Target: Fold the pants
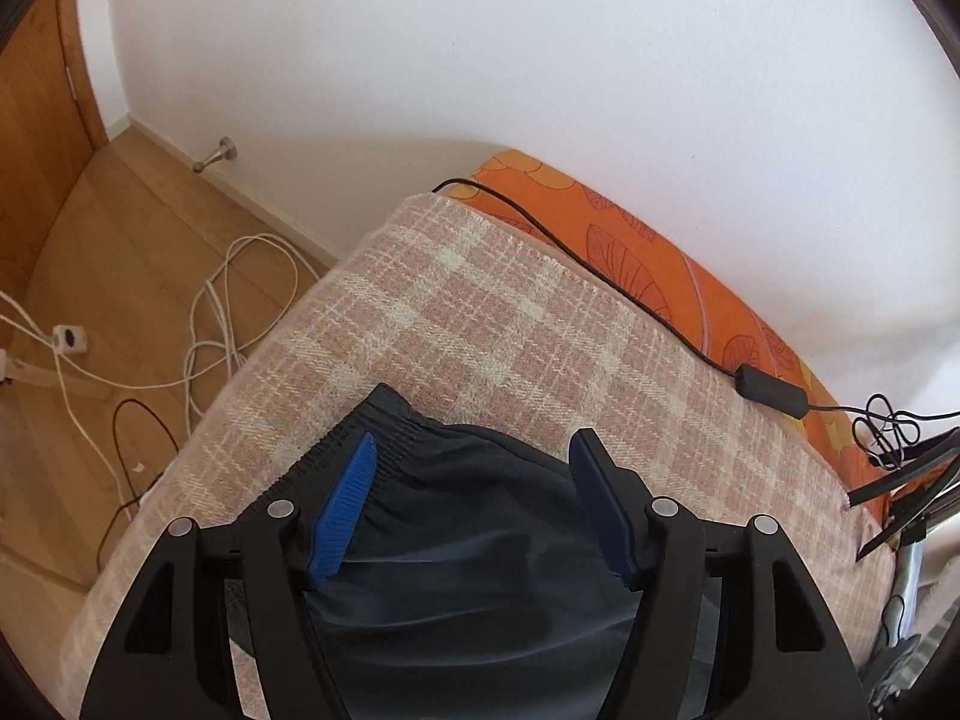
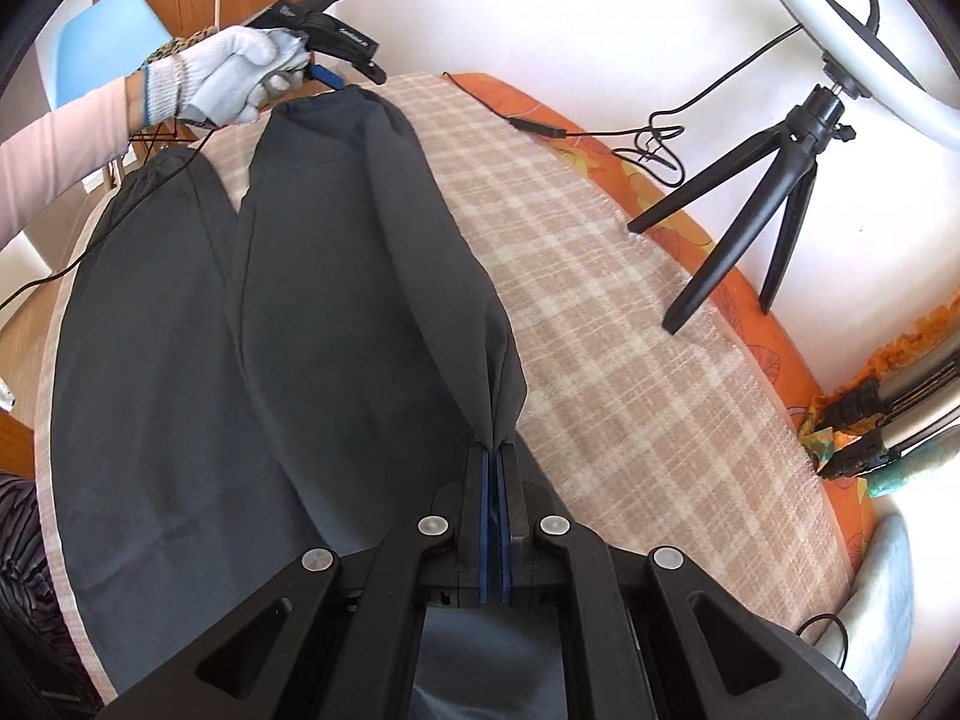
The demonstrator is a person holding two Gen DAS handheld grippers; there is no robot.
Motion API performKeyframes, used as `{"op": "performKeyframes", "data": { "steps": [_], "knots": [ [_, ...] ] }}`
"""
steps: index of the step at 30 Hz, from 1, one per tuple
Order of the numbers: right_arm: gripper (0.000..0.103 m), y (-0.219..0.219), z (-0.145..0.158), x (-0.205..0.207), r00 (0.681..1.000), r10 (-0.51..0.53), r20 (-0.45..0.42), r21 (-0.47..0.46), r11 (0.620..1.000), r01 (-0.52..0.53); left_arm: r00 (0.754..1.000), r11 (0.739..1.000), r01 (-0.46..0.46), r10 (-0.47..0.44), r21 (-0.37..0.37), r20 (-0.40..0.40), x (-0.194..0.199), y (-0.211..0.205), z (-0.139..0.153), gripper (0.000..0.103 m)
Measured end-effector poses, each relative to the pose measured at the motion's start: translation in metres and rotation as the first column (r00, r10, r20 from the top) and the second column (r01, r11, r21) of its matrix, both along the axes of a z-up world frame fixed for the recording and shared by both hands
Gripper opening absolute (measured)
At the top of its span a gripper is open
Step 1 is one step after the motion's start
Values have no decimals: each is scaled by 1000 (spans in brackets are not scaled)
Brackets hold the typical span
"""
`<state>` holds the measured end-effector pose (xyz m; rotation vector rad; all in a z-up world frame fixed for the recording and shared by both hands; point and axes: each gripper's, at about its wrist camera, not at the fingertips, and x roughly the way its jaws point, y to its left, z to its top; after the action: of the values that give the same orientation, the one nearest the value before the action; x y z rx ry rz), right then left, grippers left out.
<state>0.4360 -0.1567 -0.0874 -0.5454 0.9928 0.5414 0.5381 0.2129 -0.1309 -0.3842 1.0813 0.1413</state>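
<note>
Closed tight at the bottom of the right wrist view, the right hand-held gripper (image 2: 495, 462) pinched a bunch of dark fabric from the pants (image 2: 180, 330), lifting the edge of one leg into a ridge that ran away toward 11 o'clock. The pants lay spread on a checked blanket (image 2: 630, 330) covering the table, both legs side by side, their far ends toward 11 o'clock. There the left hand-held gripper (image 2: 333, 75), held by a gloved hand (image 2: 228, 75), hung over the far end of the lifted leg. In its own view its blue fingers (image 1: 345, 504) stood wide apart, holding nothing, with the gathered elastic end of the pants (image 1: 384, 438) below and between them.

Several things looked risky. With only one end pinched, carrying that leg across could have dragged and twisted it, leaving the fold skewed. The right grip seemed to hold only a small bunch of smooth cloth, which might have slipped out. If the left fingers closed low, they might have caught the blanket too. A tripod (image 2: 750, 192) at 2 o'clock and a black cable (image 1: 600, 276) along the orange cloth (image 1: 660, 264) stood near enough that a wide swing could snag them.
</note>
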Motion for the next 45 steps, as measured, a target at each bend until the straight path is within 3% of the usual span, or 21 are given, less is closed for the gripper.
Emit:
{"op": "performKeyframes", "data": {
  "steps": [5, 6, 9, 10, 12, 14, 18, 23, 26, 28, 31, 32, 36, 39, 43, 45],
  "knots": [
    [0, 1, -12, -4, 1000, 18, -16, -11, 1000, -18, 1000, 990, 8, -4, 142, -30, 13, -16, -9, 64],
    [0, 1, -14, -4, 1000, 17, -13, -17, 1000, -17, 1000, 980, 17, -13, 196, -20, 13, -23, -9, 46],
    [0, 1, -21, -4, 1000, 6, 6, -38, 999, -5, 999, 933, 45, -51, 358, 9, 8, -37, -12, 13],
    [0, 0, -23, -2, 1000, -8, 13, -40, 999, 9, 999, 933, 37, -47, 359, 21, 6, -35, -11, 11],
    [0, -2, -24, 3, 998, -44, 39, -52, 998, 46, 999, 963, 1, -15, 271, 48, 1, -21, -5, 6],
    [0, -3, -18, 5, 994, -70, 80, -59, 995, 75, 997, 975, -21, 3, 223, 80, -4, -12, 4, 0],
    [0, -3, 7, 1, 981, -92, 171, -54, 993, 102, 986, 985, -53, 26, 165, 163, -24, 0, 33, 0],
    [0, -2, 31, -14, 977, -89, 193, -57, 993, 102, 974, 992, -60, 35, 108, 222, -52, 17, 64, 0],
    [0, -2, 39, -29, 982, -96, 161, -11, 995, 99, 986, 999, 12, -18, 40, 163, -57, 17, 61, 0],
    [0, 2, 37, -47, 989, -83, 126, 25, 996, 80, 990, 999, 41, -46, 35, 133, -62, 8, 56, 0],
    [0, 16, 19, -83, 996, -20, 87, 2, 1000, 19, 990, 994, 109, -109, 0, 89, -66, -16, 48, 21],
    [0, 20, 10, -95, 998, 2, 70, -10, 1000, -1, 989, 992, 129, -128, -8, 74, -65, -26, 46, 33],
    [0, 36, -18, -122, 999, 50, 12, -47, 998, -50, 986, 984, 165, -166, -72, -10, -56, -68, 29, 49],
    [0, 40, -30, -128, 997, 76, 3, -66, 995, -75, 981, 984, 176, -175, 3, -80, -49, -95, 15, 49],
    [0, 39, -34, -131, 994, 106, 1, -60, 993, -106, 984, 992, 127, -124, 11, -128, -39, -105, 1, 49],
    [0, 38, -35, -132, 994, 110, 8, -54, 993, -109, 986, 992, 114, -106, 54, -125, -37, -109, -2, 49]
  ]
}}
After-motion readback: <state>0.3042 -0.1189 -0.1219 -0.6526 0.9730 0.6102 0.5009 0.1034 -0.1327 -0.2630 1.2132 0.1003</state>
